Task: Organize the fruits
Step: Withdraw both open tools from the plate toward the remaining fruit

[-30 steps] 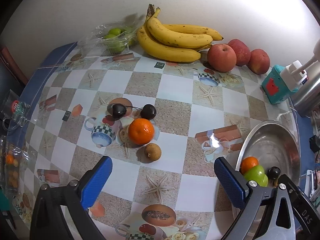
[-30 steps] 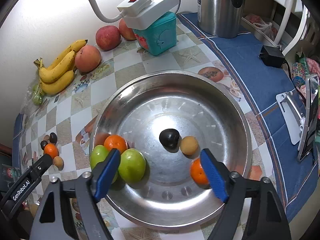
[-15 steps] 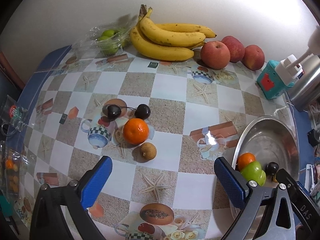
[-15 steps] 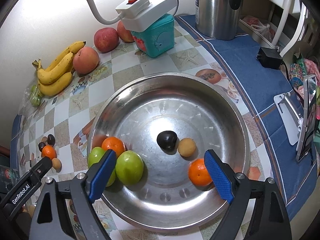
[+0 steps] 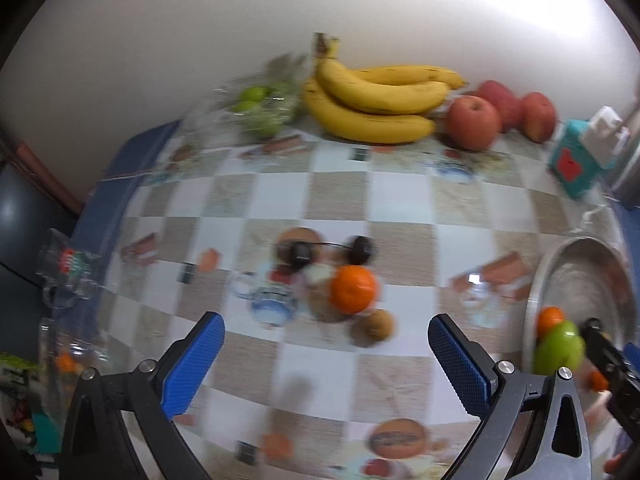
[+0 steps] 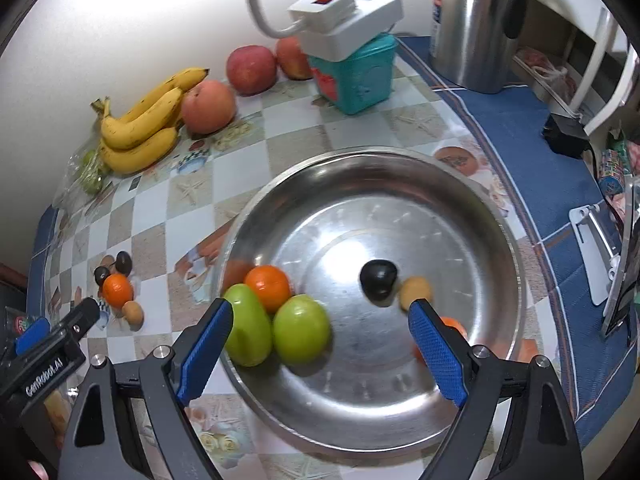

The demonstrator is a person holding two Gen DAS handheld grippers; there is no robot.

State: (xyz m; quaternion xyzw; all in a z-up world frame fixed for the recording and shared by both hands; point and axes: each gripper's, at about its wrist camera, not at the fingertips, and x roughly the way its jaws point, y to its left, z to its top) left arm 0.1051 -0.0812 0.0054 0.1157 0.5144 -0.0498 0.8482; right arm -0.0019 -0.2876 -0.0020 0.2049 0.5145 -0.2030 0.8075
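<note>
The left gripper (image 5: 326,344) is shown with its blue pads spread wide and nothing held between them. It is positioned in the lower half of the left wrist view, above the checked tablecloth (image 5: 400,200). Just above the gap, near the frame centre, a tangerine (image 5: 354,289) is seen with a small brown fruit (image 5: 375,325) touching its lower right side and two dark fruits (image 5: 362,249) just above it. This view is blurred.

The right gripper (image 6: 320,338) is likewise held wide open and empty, at the bottom of the right wrist view, over the steel bowl (image 6: 472,412). Inside the bowl, two green fruits (image 6: 301,334) and an orange fruit (image 6: 267,287) are grouped at the left wall, touching one another. A black fruit (image 6: 378,280) and a small tan fruit (image 6: 415,291) are placed side by side near the bowl centre. A second orange fruit (image 6: 454,326) is partly hidden behind the right pad.

Bananas (image 6: 140,128) and red apples (image 6: 208,106) are located in the upper left, against the wall. A teal box (image 6: 356,76) carrying a white power strip (image 6: 344,20) is found at the upper centre, and a steel kettle (image 6: 476,24) at the upper right.
</note>
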